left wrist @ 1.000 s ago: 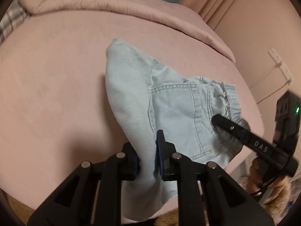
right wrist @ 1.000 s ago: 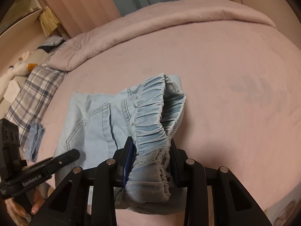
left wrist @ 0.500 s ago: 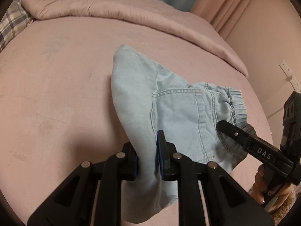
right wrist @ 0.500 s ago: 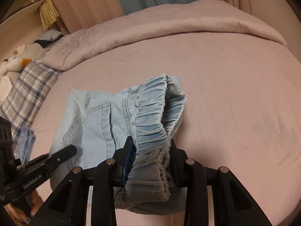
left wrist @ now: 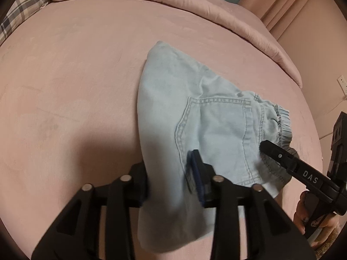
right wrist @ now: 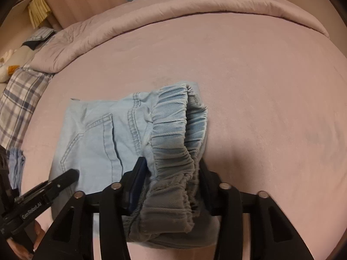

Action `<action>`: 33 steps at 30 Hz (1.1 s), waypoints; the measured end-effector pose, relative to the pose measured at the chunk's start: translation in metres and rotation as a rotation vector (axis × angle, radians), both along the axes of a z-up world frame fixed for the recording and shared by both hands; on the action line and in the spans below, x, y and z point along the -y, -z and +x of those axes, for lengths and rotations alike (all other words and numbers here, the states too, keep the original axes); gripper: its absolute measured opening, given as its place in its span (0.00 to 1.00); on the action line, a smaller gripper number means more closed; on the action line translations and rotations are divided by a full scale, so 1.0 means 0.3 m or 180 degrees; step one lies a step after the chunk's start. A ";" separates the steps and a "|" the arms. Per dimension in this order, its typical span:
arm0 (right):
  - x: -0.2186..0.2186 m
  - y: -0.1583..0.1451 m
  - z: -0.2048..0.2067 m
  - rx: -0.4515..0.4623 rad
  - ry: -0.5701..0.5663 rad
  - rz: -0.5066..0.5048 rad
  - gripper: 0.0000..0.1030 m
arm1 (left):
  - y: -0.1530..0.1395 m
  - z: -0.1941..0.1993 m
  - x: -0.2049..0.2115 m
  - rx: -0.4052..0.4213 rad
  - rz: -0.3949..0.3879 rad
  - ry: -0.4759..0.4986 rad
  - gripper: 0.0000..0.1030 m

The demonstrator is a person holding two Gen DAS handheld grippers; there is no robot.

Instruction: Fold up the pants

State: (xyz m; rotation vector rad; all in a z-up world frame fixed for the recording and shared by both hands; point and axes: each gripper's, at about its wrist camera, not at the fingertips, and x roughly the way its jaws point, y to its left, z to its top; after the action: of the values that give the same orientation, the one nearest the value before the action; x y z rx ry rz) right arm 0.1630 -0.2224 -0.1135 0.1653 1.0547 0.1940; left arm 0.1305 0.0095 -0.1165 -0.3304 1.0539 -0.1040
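Both grippers, left gripper [left wrist: 171, 179] and right gripper [right wrist: 171, 182], are opening their jaws around cloth they pinched a moment earlier, releasing the light-blue pants [left wrist: 208, 125] folded on the pink bed [left wrist: 76, 86], so this fold appears laid down.

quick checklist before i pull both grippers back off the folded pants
1. Left gripper letting go: its jaws are opening, pants leg cloth between them, pads look clear of it. Ok.
2. Right gripper letting go: its jaws are opening, with the elastic waistband bunched between them. Contact with the pads: cannot tell.
3. Fold lying flat: waistband end stands up in a hump. Not ok.
4. Pants fully on the bed: near edge hidden behind the grippers. Cannot tell.
5. Back pocket side smooth: lies mostly flat, slight creases. Ok.
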 end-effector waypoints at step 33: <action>0.022 -0.311 -0.411 0.0908 0.0224 -0.0234 0.84 | -0.283 -0.422 0.024 0.0630 0.0433 0.0035 1.00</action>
State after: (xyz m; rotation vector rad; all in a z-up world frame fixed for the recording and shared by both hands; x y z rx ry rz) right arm 0.0397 -0.2291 -0.0204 0.1044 0.7697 0.1107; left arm 0.0038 0.0023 -0.0316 -0.1868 0.8620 -0.0727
